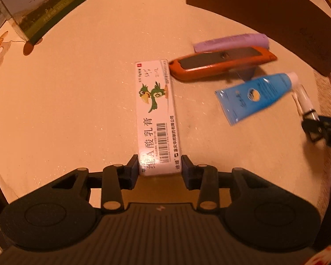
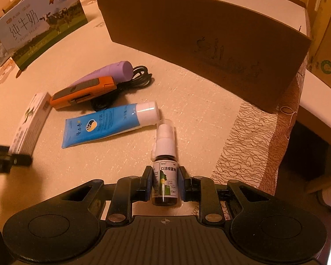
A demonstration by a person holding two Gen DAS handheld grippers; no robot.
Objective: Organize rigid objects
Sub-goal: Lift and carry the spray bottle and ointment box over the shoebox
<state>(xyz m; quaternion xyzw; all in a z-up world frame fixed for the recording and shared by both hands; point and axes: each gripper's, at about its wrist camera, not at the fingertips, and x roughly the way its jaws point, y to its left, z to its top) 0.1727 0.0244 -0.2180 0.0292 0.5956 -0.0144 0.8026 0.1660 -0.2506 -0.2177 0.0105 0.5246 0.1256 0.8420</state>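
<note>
Ointment box (image 1: 156, 114) and spray bottle (image 2: 164, 172) are the two things in hand right now, one in each pair of tongs, and as far as I can judge the sorting is at an early stage. The brown box (image 2: 209, 42) at the back of the bench (image 2: 198, 101) looks like the place things are meant to go, though I cannot see inside it, so I cannot tell whether anything is stowed yet. Left on the bench are the knife (image 1: 220, 63), the purple tube (image 1: 231, 42) just behind it, the blue tube (image 1: 253, 95) nearer the edge, and a black cable (image 2: 134, 77) coiled beside the knife. The left tongs (image 1: 160, 169) are clamped on the near end of the ointment box, one finger at each long side, and the box stretches away from them, its far end close to the knife's tip. I cannot tell whether it is lifted or lying flat. The right tongs (image 2: 164, 185) are closed on the lower body of the spray bottle, whose white nozzle points forward and nearly meets the cap of the blue tube. A milk carton (image 2: 42, 22) stands at the far left, apart from all this.
</note>
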